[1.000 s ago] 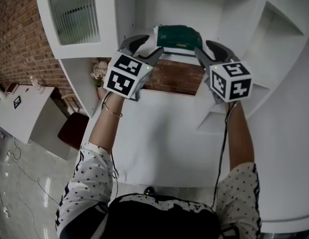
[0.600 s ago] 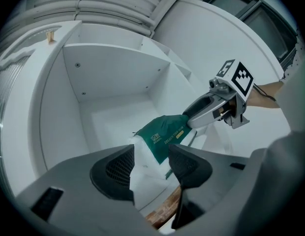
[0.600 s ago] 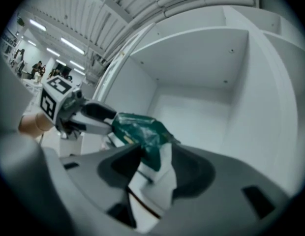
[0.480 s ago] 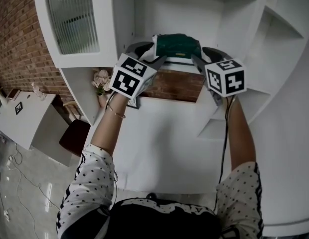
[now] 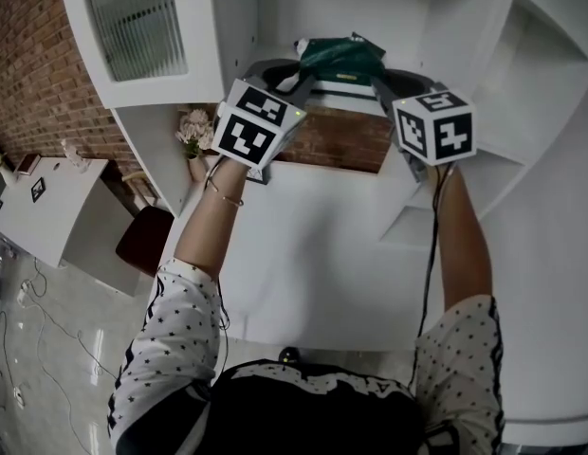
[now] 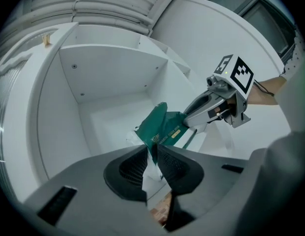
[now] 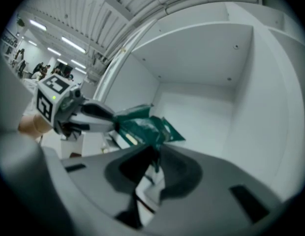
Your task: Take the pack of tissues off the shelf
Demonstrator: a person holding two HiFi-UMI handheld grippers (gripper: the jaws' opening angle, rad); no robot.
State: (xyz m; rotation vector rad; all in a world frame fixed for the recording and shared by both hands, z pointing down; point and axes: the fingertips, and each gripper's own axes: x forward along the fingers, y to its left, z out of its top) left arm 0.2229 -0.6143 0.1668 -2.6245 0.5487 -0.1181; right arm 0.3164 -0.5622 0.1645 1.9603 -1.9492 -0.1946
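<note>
The pack of tissues [image 5: 339, 57], dark green with a white end, sits at the front of the white shelf compartment [image 5: 356, 3]. My left gripper [image 5: 299, 76] is at its left end and my right gripper [image 5: 381, 78] at its right end. Both sets of jaws are closing. In the left gripper view the left gripper [image 6: 152, 154] pinches the pack's [image 6: 165, 129] wrapper edge between its pads. The right gripper [image 7: 155, 156] likewise clamps the other end of the pack [image 7: 142, 124]. The wrapper is crumpled between the two.
A cabinet door with ribbed glass [image 5: 137, 22] stands left of the compartment, and angled white shelves [image 5: 522, 55] lie to the right. Below the shelf is a brick-backed recess [image 5: 332, 145] with flowers [image 5: 192, 131]. A white table [image 5: 38, 216] and a chair [image 5: 142, 240] are at lower left.
Both grippers, earlier open on either side of the pack, have moved in and closed on its two ends. The wrapper now looks crumpled and pulled up.
</note>
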